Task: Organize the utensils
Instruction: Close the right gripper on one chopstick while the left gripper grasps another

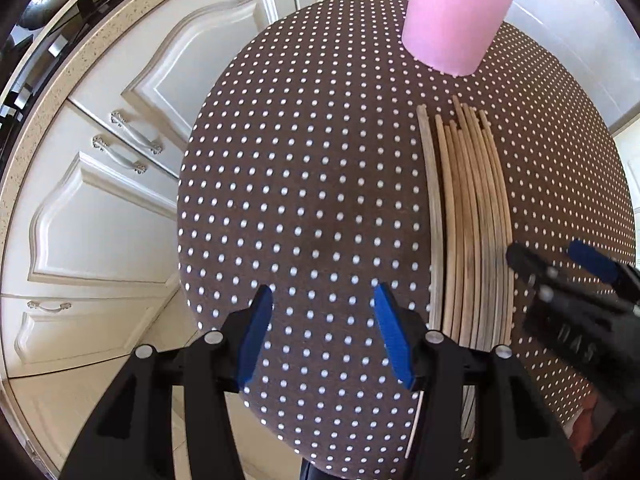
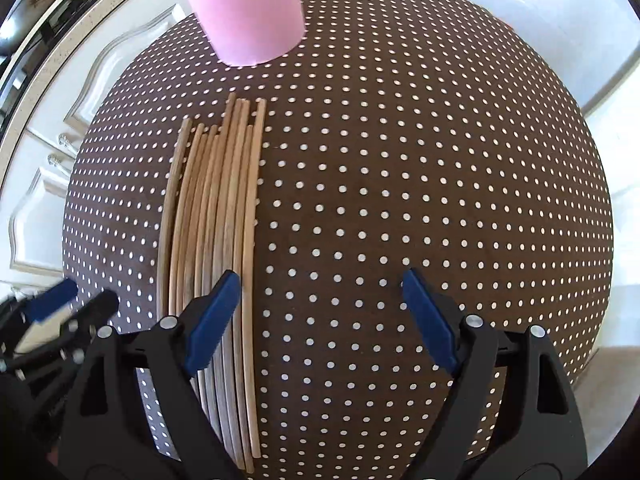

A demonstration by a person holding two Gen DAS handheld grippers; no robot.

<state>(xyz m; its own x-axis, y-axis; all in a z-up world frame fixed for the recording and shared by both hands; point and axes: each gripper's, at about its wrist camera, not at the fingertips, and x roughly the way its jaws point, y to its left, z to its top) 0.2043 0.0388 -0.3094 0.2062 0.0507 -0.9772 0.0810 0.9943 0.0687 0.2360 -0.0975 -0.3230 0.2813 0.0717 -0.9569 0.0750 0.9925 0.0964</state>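
Note:
Several wooden chopsticks (image 1: 470, 220) lie side by side in a row on a brown cloth with white dots (image 1: 312, 184). A pink cup (image 1: 456, 12) stands beyond their far ends, with one stick poking out of its top. My left gripper (image 1: 324, 300) hangs open over bare cloth to the left of the row, nothing between its blue pads. My right gripper (image 2: 320, 284) is open too; its left fingertip (image 2: 224, 292) is over the right side of the chopsticks (image 2: 218, 220), its right one over bare cloth. The pink cup (image 2: 244, 8) is at the top of the right wrist view.
White cabinet doors and drawers with metal handles (image 1: 132, 136) stand left of the table, under a speckled counter edge (image 1: 60, 80). In the right wrist view, the left gripper (image 2: 64, 300) shows blurred at the lower left. Pale floor lies beyond the table's right edge (image 2: 600, 100).

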